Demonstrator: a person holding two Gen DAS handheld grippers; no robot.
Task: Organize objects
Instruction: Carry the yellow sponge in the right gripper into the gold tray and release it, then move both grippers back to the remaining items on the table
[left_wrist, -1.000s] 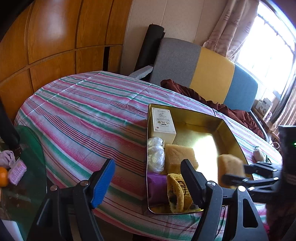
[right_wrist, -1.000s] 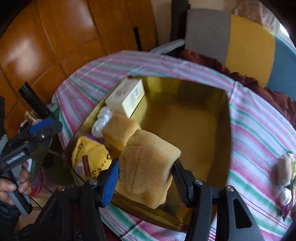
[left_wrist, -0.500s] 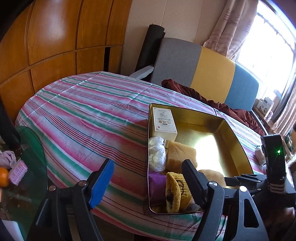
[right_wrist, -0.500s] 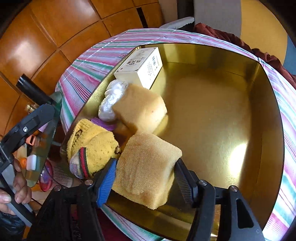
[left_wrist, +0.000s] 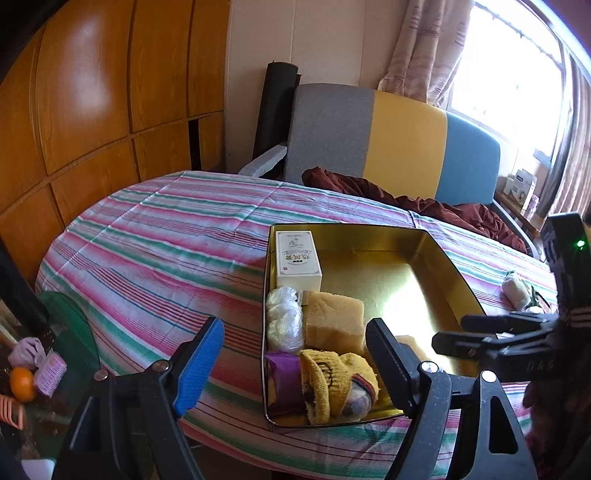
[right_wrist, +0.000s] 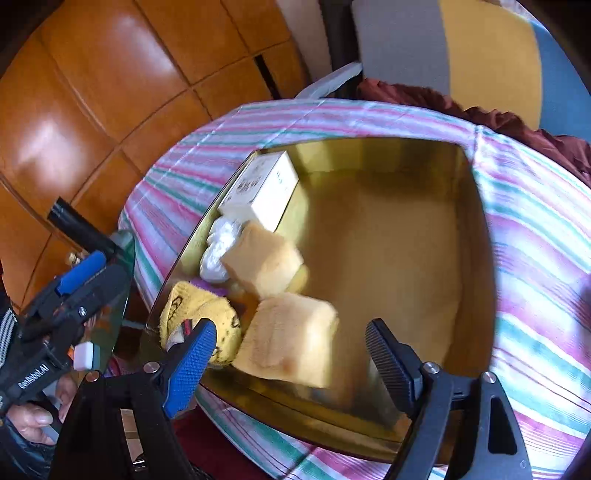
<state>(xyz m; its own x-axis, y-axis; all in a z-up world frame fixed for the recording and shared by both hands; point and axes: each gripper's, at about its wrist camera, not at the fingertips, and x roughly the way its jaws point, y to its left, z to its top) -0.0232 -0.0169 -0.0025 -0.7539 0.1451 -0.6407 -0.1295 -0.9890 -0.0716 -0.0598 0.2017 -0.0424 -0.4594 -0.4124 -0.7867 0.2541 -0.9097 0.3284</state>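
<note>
My right hand-held gripper (right_wrist: 291, 354) has let go: its jaws are opening, and the near sponge (right_wrist: 291, 339) lies between them with neither pad pressing on it. The sponge sits on the floor of the gold tin (right_wrist: 484, 258), in the near corner, touching the yellow sock (right_wrist: 199, 317) on one side and the second sponge (right_wrist: 264, 258) behind it. Its long axis looks to run away from me, roughly along the fingers, though the picture is blurred. My left hand-held gripper (left_wrist: 295, 365) is also opening, with nothing between its jaws, and it hangs over the near tabletop (left_wrist: 155, 258) edge, beside the tin. Judgement: the right hand is nearer the small toy (left_wrist: 515, 291) lying loose on the striped cloth past the tin's far side, so that is the next reach

Versus one second earlier: the sponge was clamped above the tin; now it rests inside, released
</note>
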